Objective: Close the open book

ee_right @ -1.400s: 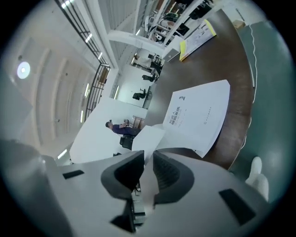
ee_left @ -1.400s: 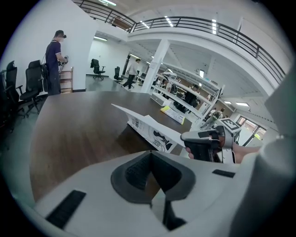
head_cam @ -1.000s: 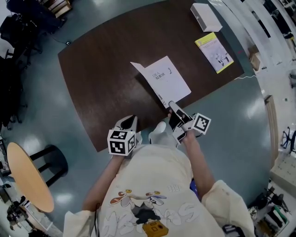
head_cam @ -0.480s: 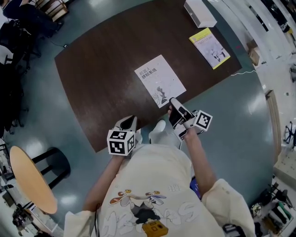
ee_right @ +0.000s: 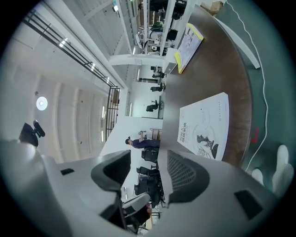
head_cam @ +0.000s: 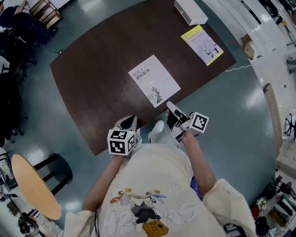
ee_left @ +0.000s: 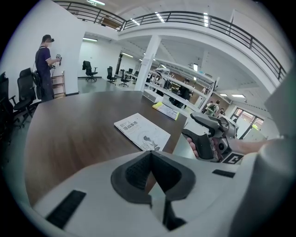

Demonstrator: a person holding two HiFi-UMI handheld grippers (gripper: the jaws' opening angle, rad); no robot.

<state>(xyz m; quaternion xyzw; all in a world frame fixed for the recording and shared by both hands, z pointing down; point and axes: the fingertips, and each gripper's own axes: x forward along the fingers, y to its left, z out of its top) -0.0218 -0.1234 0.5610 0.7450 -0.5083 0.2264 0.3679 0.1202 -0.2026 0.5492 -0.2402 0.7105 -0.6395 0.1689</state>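
The white book (head_cam: 154,80) lies closed and flat on the dark brown table (head_cam: 92,83), front cover up. It also shows in the left gripper view (ee_left: 142,131) and in the right gripper view (ee_right: 206,125). My right gripper (head_cam: 170,111) hovers at the table's near edge, just short of the book's near corner, its jaws open (ee_right: 148,157) with nothing between them. It points level toward the book. My left gripper (head_cam: 129,121) rests over the near edge to the left, tilted down, jaws shut (ee_left: 150,157) and holding nothing.
A yellow-edged booklet (head_cam: 202,44) and a white box (head_cam: 190,11) lie at the table's far right. A thin white cable (head_cam: 236,69) runs along the floor past the right edge. A round wooden stool (head_cam: 34,185) stands lower left. A person (ee_left: 46,65) stands beyond the table.
The book's raised cover has dropped flat, so the book went from open to closed. My right gripper opened and drew back from the book's corner toward me. The left gripper hardly moved.
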